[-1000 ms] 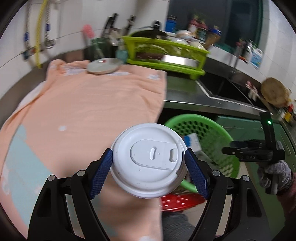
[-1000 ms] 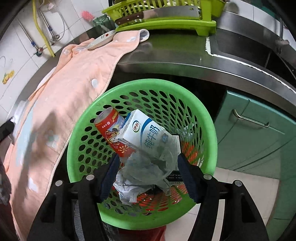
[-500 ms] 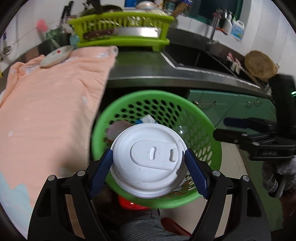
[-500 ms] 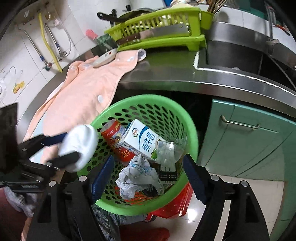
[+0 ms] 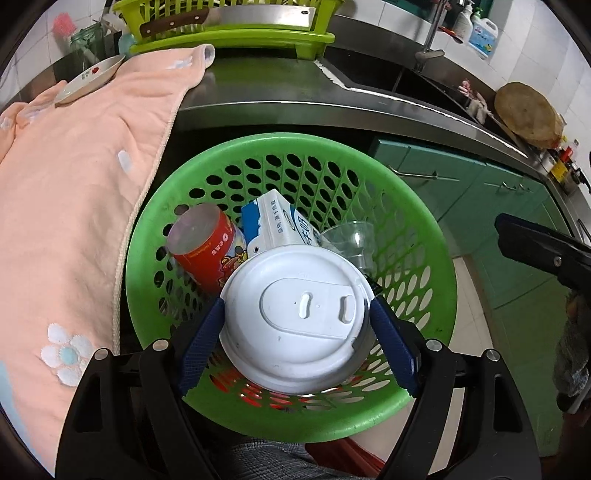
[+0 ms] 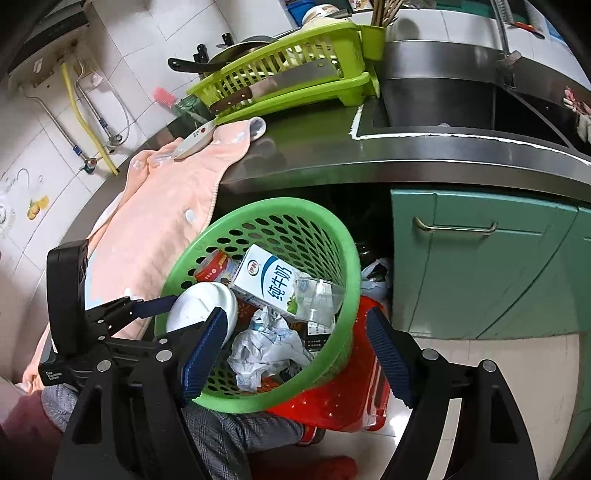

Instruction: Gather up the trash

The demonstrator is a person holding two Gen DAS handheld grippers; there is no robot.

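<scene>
My left gripper (image 5: 297, 345) is shut on a white lidded paper cup (image 5: 295, 317) and holds it over the green perforated basket (image 5: 436, 236). In the basket lie a red can (image 5: 207, 247), a blue-and-white milk carton (image 5: 277, 221) and a clear plastic cup (image 5: 351, 240). In the right wrist view my right gripper (image 6: 295, 354) is open and empty above the near side of the basket (image 6: 332, 221). There the cup (image 6: 203, 306) sits in the left gripper (image 6: 177, 314), beside the carton (image 6: 269, 284) and crumpled paper (image 6: 266, 343).
A peach towel (image 5: 74, 184) with a small plate (image 5: 88, 79) covers the steel counter (image 5: 266, 88) on the left. A lime dish rack (image 5: 229, 26) with a cleaver stands behind. Green cabinets (image 6: 480, 266) are on the right. A red stool (image 6: 343, 398) sits under the basket.
My left gripper carried the cup from over the towel to over the basket and lower into it. My right gripper drew back and up from the basket, open.
</scene>
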